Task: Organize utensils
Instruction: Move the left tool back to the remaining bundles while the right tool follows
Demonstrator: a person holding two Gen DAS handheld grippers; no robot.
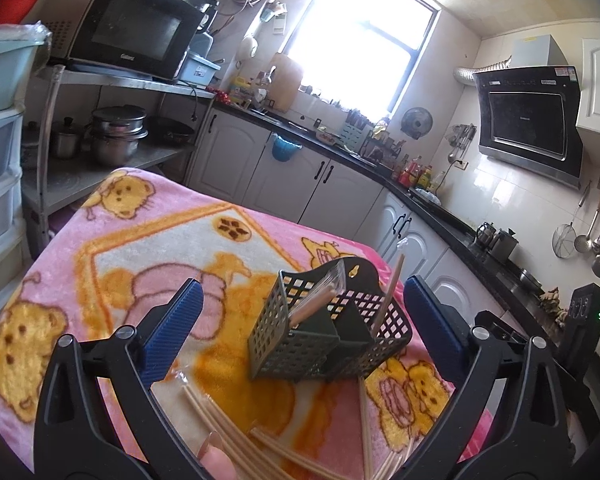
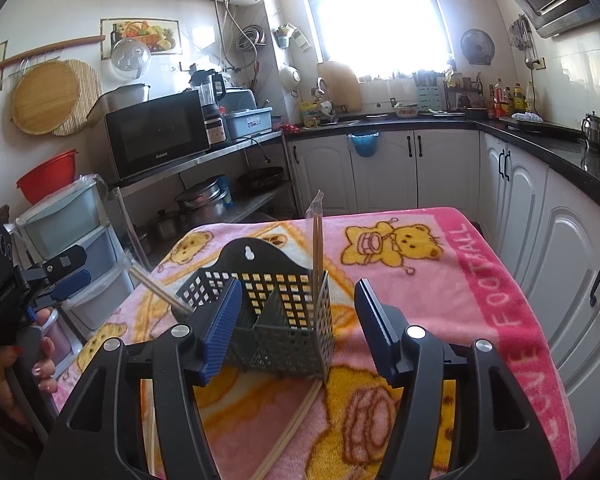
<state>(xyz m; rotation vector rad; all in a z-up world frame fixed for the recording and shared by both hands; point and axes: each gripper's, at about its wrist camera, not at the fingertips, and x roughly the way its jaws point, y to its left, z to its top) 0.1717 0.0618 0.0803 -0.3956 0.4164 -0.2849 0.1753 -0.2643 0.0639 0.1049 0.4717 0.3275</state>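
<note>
Both wrist views look down, close, across the blanket toward the window; both share the caddy at frame centre.

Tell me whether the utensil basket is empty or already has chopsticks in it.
Not empty. The dark basket holds wrapped chopsticks: one pair upright at one end, another leaning out of the other. More pairs lie loose on the blanket.

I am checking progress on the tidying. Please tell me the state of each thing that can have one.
Basket: upright on the blanket, holding two wrapped chopstick pairs.
Chopsticks in right compartment: standing upright.
Chopsticks in left compartment: leaning left.
Loose chopsticks: lying on blanket, not yet stored.
Left tool: open, empty.
Right tool: open, empty.
</note>
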